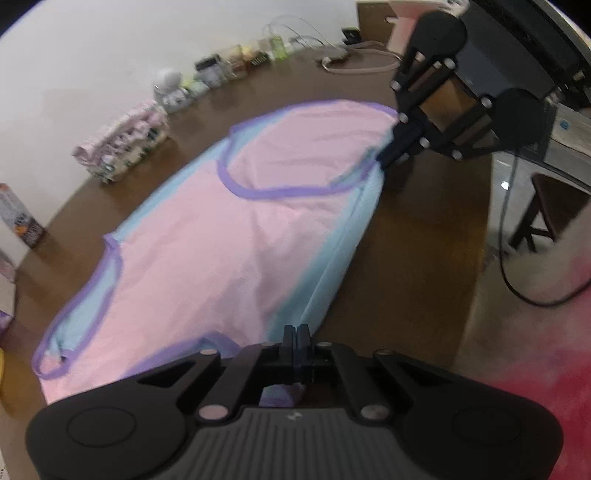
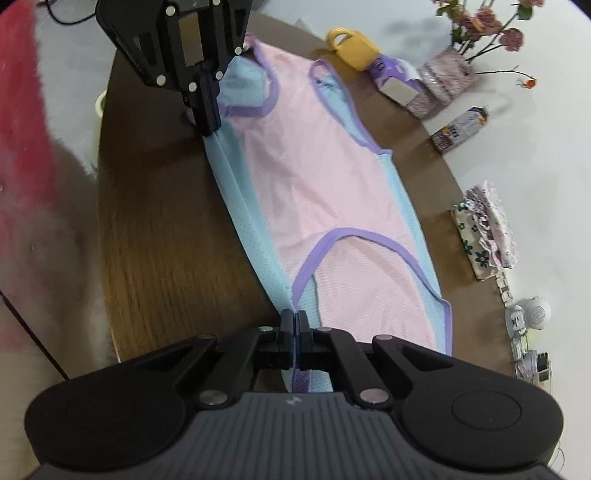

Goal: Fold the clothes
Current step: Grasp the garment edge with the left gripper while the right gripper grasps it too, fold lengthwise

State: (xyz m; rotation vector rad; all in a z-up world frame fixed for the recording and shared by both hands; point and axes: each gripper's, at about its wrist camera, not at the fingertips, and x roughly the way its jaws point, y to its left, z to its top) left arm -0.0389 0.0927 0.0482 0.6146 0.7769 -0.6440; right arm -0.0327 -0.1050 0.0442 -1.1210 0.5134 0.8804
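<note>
Dark brown wood-grain tabletop (image 2: pixel 155 236) ran beneath everything, its far edge meeting a plain white wall (image 1: pixel 92 55) lined with small clutter. Spread flat across that wood lay the pink mesh sleeveless top with pale blue side panels and purple binding (image 2: pixel 314 177), its near long edge lifted into a taut blue fold.

Only the left wrist view showed a looping beige cable (image 1: pixel 362 62), a dark wooden stool (image 1: pixel 550 210) on pale floor and a black cord trailing beside it. Only the right wrist view showed a yellow plastic handled cup (image 2: pixel 354 46), a vase of dusty-pink flowers (image 2: pixel 476 26) and a folded floral cloth (image 2: pixel 484 236).

The left gripper (image 1: pixel 295 336) had its black fingers pressed together on the top's purple-trimmed corner. The right gripper (image 2: pixel 294 325) was likewise pinched closed on the top's blue edge at the opposite end, fabric stretched between the two.
</note>
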